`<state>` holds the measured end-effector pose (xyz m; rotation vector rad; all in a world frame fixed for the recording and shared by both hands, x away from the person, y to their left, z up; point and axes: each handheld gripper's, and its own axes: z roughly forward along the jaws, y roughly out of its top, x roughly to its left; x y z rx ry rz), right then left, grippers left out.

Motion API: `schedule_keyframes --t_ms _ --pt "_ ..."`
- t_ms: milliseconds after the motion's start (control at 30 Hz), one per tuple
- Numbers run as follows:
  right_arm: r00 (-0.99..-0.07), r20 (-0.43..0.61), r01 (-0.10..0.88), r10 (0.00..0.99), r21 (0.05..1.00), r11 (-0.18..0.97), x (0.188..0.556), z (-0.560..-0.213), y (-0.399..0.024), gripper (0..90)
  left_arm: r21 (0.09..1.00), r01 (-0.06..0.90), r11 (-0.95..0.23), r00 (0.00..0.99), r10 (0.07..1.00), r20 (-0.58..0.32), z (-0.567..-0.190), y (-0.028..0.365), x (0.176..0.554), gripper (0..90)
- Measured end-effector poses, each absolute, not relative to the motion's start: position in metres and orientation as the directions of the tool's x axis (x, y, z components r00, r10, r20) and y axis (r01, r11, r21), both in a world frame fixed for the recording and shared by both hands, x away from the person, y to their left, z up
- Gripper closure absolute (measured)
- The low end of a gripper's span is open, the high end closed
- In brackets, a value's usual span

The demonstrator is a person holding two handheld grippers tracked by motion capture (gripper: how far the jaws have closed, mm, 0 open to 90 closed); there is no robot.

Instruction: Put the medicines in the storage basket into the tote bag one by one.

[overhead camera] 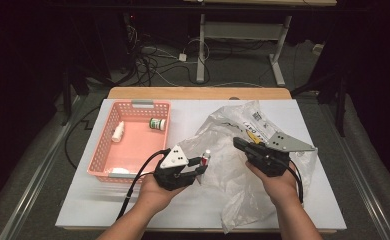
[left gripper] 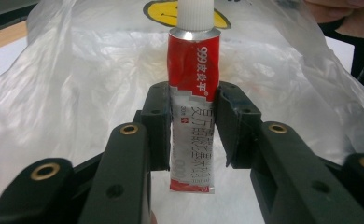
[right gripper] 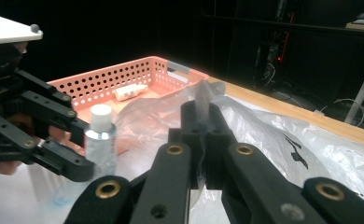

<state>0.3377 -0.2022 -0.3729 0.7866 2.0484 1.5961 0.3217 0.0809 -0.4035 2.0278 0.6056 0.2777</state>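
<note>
My left gripper (overhead camera: 201, 165) (left gripper: 192, 126) is shut on a red and white ointment tube (left gripper: 192, 112) (overhead camera: 206, 158) with a white cap (right gripper: 100, 115); the tube stands upright between the jaws just in front of the clear plastic bag (overhead camera: 233, 165) (left gripper: 77, 93). My right gripper (overhead camera: 239, 142) (right gripper: 201, 123) is shut on a fold of that bag's edge (right gripper: 202, 95), holding it up beside the tube. The left gripper (right gripper: 80, 154) sits just left of it in the right gripper view.
A pink perforated basket (overhead camera: 105, 145) (right gripper: 101, 81) stands on the white table at the left, holding a small white bottle (overhead camera: 118, 131) (right gripper: 129, 92), a green-labelled jar (overhead camera: 157, 123) and a white item at its near edge. Cables and table legs lie beyond the far edge.
</note>
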Motion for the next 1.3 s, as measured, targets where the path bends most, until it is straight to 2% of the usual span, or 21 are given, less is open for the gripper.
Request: schedule_keyframes --t_ms 667,833,1300 --pt "-0.74 0.026 0.165 0.672 0.976 0.143 0.339 -0.368 -0.212 90.0 0.844 0.312 -0.437 0.831 0.557 -0.019 -0.417 0.015 0.369 65.9" --pt "-0.734 0.03 0.16 0.678 0.979 0.129 0.34 -0.366 -0.217 90.0 0.839 0.302 -0.452 0.828 0.561 0.005 -0.42 0.002 0.376 65.9" --pt "-0.725 0.044 0.17 0.688 0.978 0.117 0.344 -0.368 -0.221 90.0 0.841 0.317 -0.439 0.811 0.585 0.0 -0.434 -0.024 0.391 65.8"
